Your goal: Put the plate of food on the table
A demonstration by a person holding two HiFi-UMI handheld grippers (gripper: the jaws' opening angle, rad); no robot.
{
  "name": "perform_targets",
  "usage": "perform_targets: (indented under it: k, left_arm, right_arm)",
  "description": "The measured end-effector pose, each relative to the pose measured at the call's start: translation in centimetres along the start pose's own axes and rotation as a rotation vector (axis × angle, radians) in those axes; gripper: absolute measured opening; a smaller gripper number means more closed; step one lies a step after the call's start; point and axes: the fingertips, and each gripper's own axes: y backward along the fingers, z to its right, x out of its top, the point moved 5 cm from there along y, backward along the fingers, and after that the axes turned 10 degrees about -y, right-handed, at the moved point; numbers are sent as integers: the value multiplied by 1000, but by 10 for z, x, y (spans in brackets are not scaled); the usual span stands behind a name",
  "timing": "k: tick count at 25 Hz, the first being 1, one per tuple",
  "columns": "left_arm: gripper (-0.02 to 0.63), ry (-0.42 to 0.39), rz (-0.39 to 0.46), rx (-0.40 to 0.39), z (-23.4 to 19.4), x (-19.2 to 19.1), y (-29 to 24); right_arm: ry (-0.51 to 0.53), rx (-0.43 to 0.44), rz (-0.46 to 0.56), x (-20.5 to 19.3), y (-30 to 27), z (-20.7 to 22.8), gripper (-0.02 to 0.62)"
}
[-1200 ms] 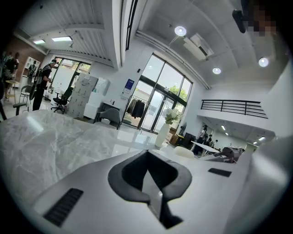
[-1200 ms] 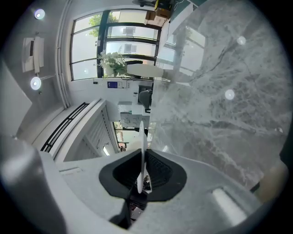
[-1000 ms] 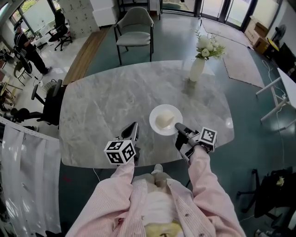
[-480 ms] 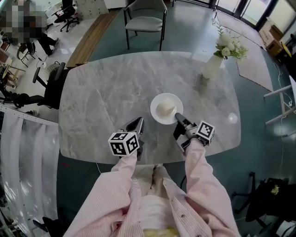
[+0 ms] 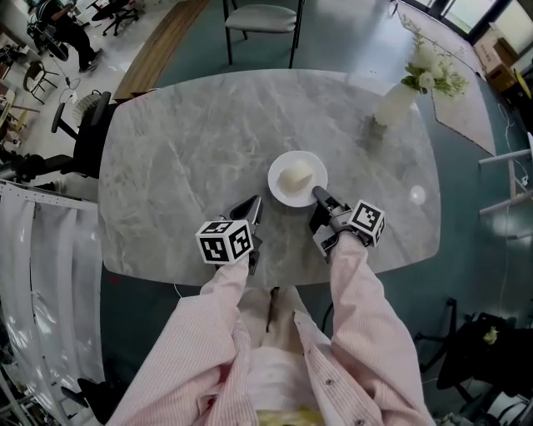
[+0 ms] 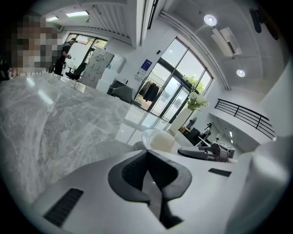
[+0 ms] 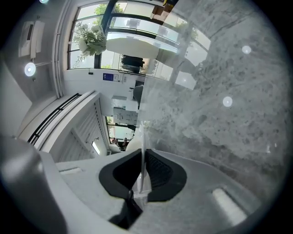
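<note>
The white plate (image 5: 276,169) is at the middle of the grey marble table (image 5: 183,150), a little nearer the near edge than the far one, with a pale, rounded piece of food (image 5: 294,176) at its centre. Whether the plate rests on the marble or hangs just over it cannot be told. The right gripper (image 5: 317,195) reaches in from the near edge and pinches the plate's near rim, which shows edge-on as a thin white line between its dark pads (image 7: 158,171). The left gripper (image 5: 254,205) is over the marble just beside the plate on its near left, jaws pressed together with nothing between them. A white vase (image 5: 393,106) of flowers (image 5: 433,68) stands toward the far right corner, and a chair (image 5: 262,17) stands beyond the far edge.
</note>
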Motion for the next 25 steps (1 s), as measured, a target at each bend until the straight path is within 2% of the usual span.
perform_targets:
  k: [8,20,25]
  left_arm:
    - [-3,18,-22,-3,-3,-8,-2]
    - [-3,31,-33,-10,-3,-14,-5]
    - [-3,35,-37,-13,-2,-16,-5]
  right_arm:
    - [-51,-89,25,-6,1,7,18]
    - [-67,-129,34,-8,-2,16,18]
    - [-129,-144,37,-9,-2,22,18]
